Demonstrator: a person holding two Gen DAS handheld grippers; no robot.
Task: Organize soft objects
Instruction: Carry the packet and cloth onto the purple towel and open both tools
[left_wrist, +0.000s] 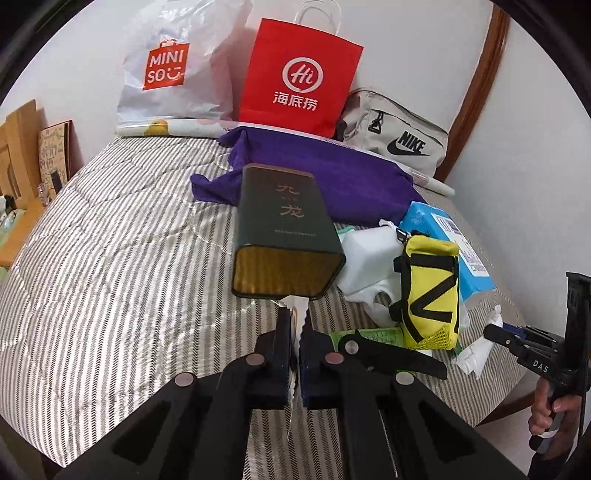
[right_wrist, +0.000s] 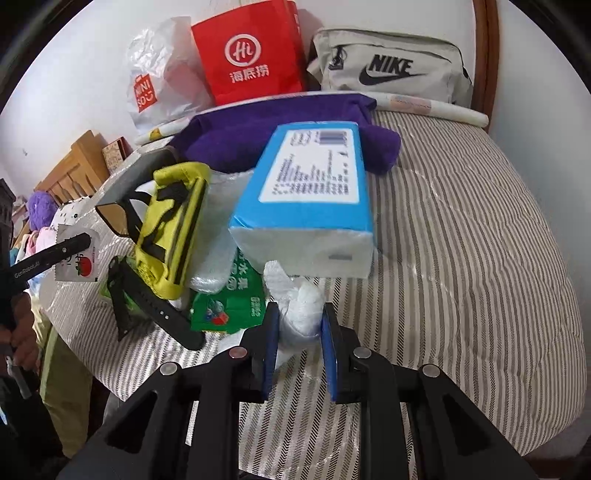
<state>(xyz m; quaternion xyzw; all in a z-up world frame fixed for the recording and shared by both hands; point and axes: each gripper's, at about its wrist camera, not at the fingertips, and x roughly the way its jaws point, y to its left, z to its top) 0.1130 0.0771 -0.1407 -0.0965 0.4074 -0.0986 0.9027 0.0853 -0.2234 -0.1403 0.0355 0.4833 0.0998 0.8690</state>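
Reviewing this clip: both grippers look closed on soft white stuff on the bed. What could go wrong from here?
1. The left gripper pinches only a thin edge of a white sheet; it may tear or slip out.
2. That sheet runs to the dark green tin; pulling could drag or tip it.
3. The right gripper holds a white wad right against the blue tissue pack; lifting may shift the pack.

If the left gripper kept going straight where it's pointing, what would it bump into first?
Probably the dark green tin lying just ahead of the left gripper, which is shut on a thin white sheet. Depth is hard to judge.
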